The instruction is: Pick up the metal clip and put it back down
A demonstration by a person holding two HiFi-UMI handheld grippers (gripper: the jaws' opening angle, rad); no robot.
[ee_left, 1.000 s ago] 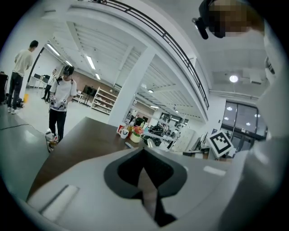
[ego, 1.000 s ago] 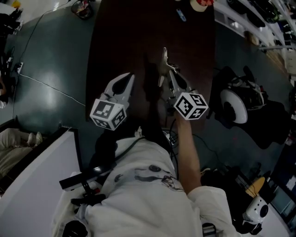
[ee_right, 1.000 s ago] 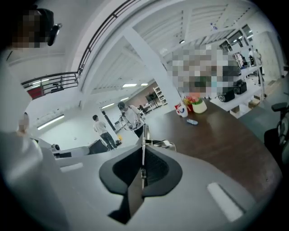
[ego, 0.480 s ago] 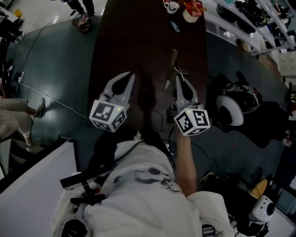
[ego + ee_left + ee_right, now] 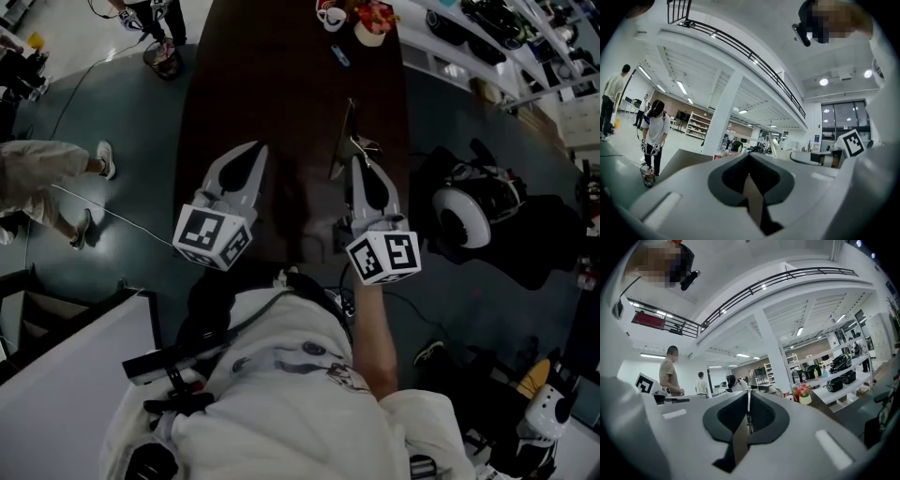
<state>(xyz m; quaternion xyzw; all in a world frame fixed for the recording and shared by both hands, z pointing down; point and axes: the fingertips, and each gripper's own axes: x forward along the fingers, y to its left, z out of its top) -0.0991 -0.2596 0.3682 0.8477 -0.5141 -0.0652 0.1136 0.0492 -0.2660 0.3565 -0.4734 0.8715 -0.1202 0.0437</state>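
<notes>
Dark wood runs the length of a long bench [image 5: 291, 84] standing on the grey-green floor [image 5: 112, 122] of a wide, brightly lit hall. Over the bench's near half, a thin metal clip [image 5: 345, 141] juts far-ward from the tips of the right gripper [image 5: 355, 161], whose jaws are pressed together on its near end. In the right gripper view the clip [image 5: 750, 380] shows as a narrow upright strip rising above the closed tips of that gripper [image 5: 748, 401], with the hall behind it.

To the left, well apart, the left gripper [image 5: 253, 150] points the same way over the bench. Its jaws meet at the tips with nothing between them, as the left gripper view confirms [image 5: 749, 155].

Each gripper carries a marker cube at its near end, the left cube [image 5: 211, 236] and the right cube [image 5: 382, 256], both just in front of the person's white shirt [image 5: 291, 394].

At the bench's far end stand a white mug [image 5: 328, 16] and a flower pot [image 5: 370, 21]. A white round device [image 5: 464, 216] lies on the floor to the right; a bystander's legs [image 5: 52, 161] show at the left.
</notes>
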